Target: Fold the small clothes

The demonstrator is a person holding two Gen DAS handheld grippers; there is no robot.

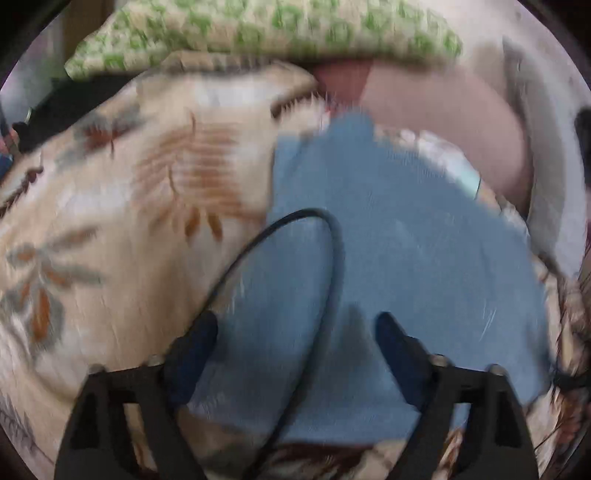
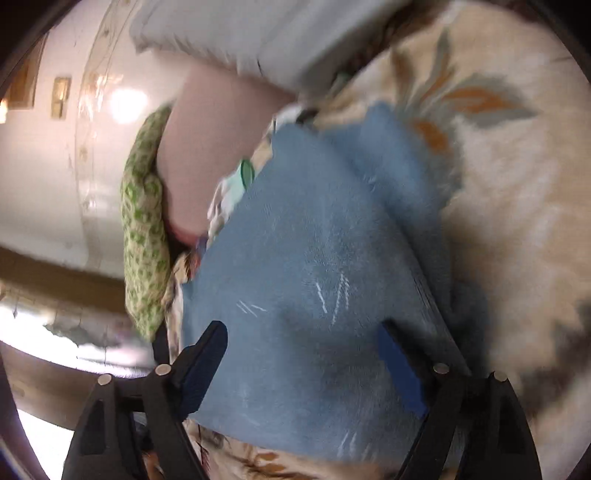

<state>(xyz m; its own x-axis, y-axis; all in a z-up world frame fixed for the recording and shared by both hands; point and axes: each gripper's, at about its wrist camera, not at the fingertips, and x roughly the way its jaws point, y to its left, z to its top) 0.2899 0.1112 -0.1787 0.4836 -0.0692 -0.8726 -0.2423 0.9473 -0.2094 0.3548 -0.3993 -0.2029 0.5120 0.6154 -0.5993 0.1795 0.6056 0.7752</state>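
A small blue garment (image 1: 388, 236) lies spread on a beige floral blanket (image 1: 110, 206). My left gripper (image 1: 295, 321) hangs just above its near part with the jaws wide apart and nothing pinched between them. A black cable (image 1: 332, 236) loops across this view over the cloth. In the right wrist view the same blue garment (image 2: 314, 258) fills the middle, one part folded over along a ridge on its right side. My right gripper (image 2: 303, 328) stands open over the cloth, its blue-padded fingertips (image 2: 399, 365) apart. Both views are motion-blurred.
A green-patterned pillow (image 1: 258, 29) and a pink cushion (image 1: 443, 122) lie at the far end of the blanket. A light folded cloth (image 2: 236, 33) sits beyond the garment. The bed edge (image 2: 162, 317) drops to the floor (image 2: 74, 206) on the left.
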